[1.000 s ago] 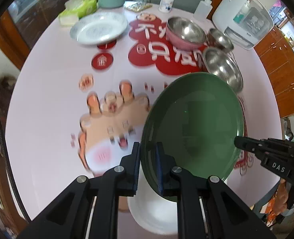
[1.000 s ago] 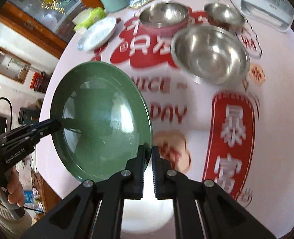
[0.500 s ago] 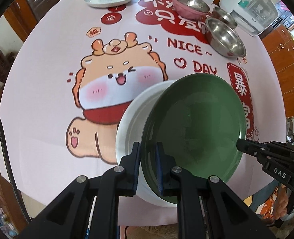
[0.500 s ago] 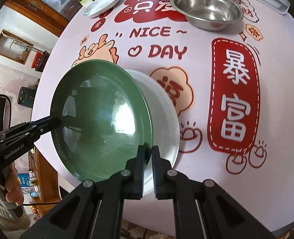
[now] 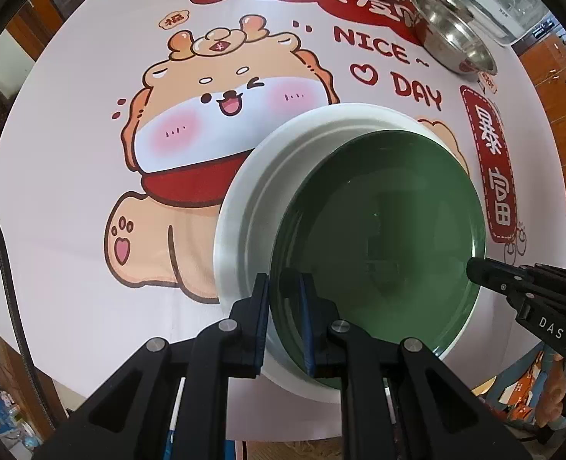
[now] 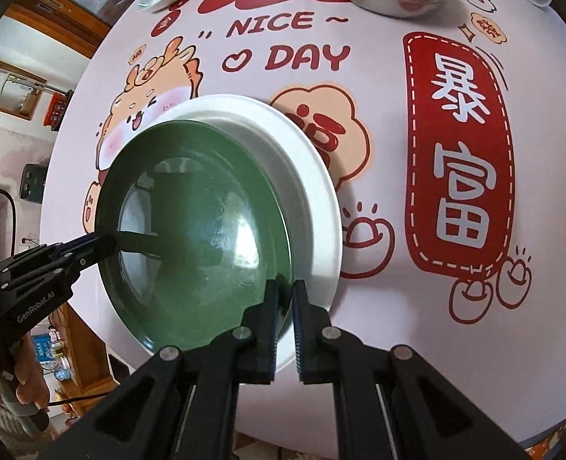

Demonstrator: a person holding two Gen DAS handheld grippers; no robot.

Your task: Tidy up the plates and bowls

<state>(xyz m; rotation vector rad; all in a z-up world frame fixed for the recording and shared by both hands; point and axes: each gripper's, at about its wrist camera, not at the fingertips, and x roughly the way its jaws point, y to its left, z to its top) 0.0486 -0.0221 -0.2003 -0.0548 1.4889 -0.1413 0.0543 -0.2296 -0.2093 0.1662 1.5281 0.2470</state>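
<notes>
Plates filled the middle of both wrist views: a glossy dark green round plate (image 5: 379, 230) hung tilted over a wider white round plate (image 5: 252, 191) lying on the pink cartoon-printed tablecloth (image 5: 72, 153). At the bottom centre of the left view, the left gripper (image 5: 286, 320) was closed on the green plate's near rim, one black finger on each face. The right gripper (image 6: 285, 314) pinched the opposite rim the same way, low in its own frame. Whether the green plate touched the white one could not be told. A stainless steel bowl (image 5: 451, 34) sat at upper right.
</notes>
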